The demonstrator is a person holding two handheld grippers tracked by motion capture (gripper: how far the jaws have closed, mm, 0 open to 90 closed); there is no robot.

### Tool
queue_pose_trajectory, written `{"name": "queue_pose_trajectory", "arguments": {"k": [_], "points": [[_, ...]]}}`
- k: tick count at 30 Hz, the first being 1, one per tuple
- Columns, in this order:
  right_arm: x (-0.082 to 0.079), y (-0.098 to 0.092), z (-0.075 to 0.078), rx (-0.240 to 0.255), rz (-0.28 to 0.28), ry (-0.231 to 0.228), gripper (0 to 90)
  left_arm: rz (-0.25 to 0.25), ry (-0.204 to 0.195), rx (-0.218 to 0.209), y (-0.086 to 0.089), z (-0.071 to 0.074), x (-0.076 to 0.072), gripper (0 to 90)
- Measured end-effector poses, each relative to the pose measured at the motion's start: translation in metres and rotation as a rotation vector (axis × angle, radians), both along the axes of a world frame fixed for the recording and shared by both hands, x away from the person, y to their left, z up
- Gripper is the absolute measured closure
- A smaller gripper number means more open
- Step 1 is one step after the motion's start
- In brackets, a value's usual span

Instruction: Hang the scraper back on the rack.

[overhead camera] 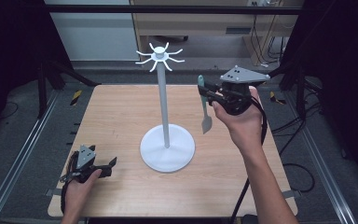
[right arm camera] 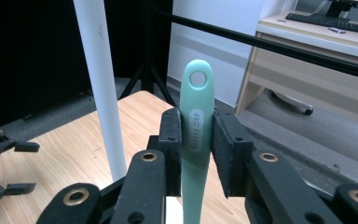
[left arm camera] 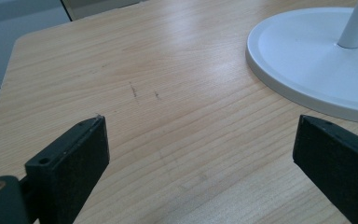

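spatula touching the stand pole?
Apart. In the high view the spatula, held in the right gripper, hangs clear to the right of the pole, with bare table showing between them.

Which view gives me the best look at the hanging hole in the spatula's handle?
The right gripper view: the hole sits close and unblocked atop the green spatula, above the right gripper. The high view shows the whole spatula, but its hole is too small to see.
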State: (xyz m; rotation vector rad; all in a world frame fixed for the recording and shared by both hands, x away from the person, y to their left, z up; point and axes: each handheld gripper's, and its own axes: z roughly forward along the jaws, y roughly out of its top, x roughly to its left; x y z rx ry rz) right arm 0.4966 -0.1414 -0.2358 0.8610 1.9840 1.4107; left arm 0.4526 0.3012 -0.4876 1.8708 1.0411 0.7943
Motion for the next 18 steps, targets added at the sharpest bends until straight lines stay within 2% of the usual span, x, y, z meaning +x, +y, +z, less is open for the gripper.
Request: {"name": "queue_pose_trajectory", "arguments": {"k": [18], "points": [[-0.004,0.007,0.024,0.031,0.029,-0.041,74.3,0.002,-0.001,0.001,0.000,0.000,0.000,3.2]]}}
